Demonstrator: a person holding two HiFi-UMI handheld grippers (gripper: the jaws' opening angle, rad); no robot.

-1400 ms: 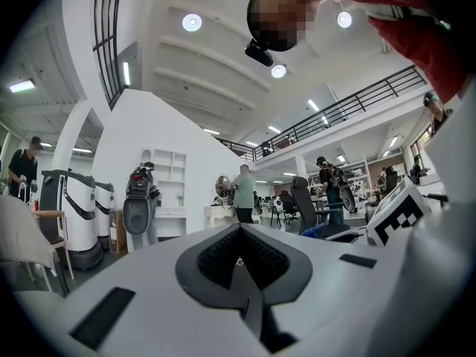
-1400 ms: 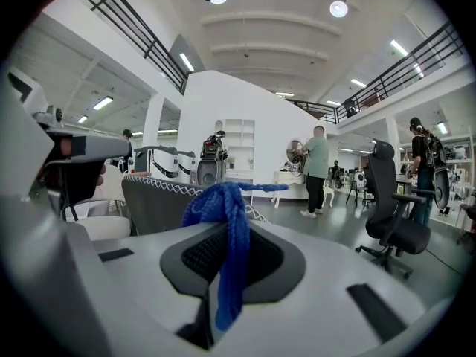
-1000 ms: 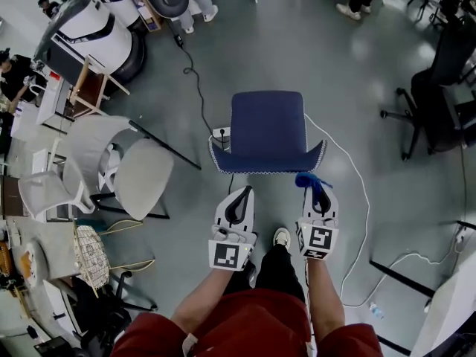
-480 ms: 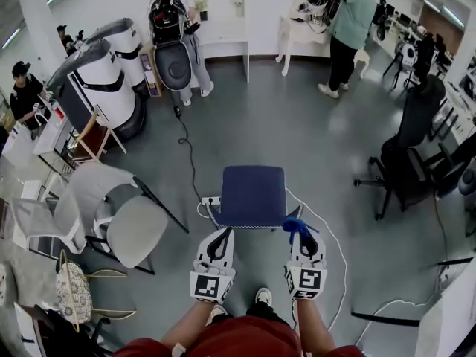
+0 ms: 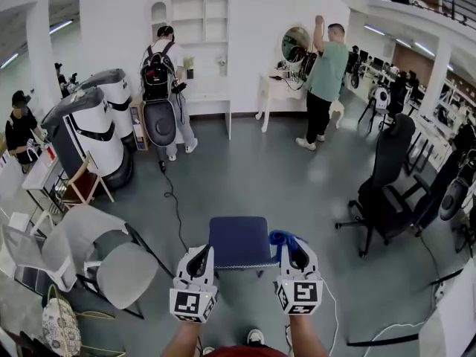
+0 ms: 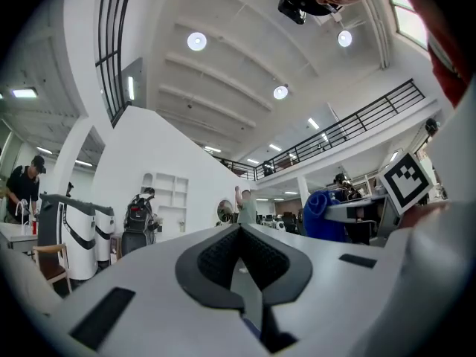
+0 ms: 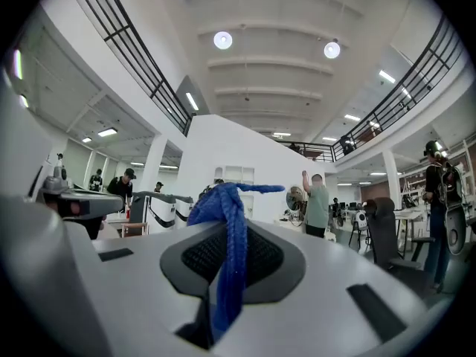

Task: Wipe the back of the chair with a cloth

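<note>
A blue chair [image 5: 239, 241] stands on the grey floor right ahead of me in the head view, its back edge nearest me. My right gripper [image 5: 290, 252] is shut on a blue cloth [image 5: 281, 237], held up at the chair's right rear corner. The cloth [image 7: 225, 229] hangs pinched between its jaws in the right gripper view. My left gripper [image 5: 199, 259] is shut with nothing in it, at the chair's left rear corner. In the left gripper view the jaws [image 6: 239, 257] point up at the room, and the blue cloth [image 6: 321, 214] shows to the right.
A white and grey chair [image 5: 111, 262] stands to my left, a black office chair [image 5: 387, 192] to my right. White machines [image 5: 89, 136] sit at the back left. Several people stand around the room, one with a backpack [image 5: 158, 73], one in green [image 5: 326, 69]. A cable [image 5: 172, 207] trails on the floor.
The head view has tilted up from the floor to the room, so the chair now sits lower and smaller. Both grippers stay level behind the chair, the cloth held throughout.
</note>
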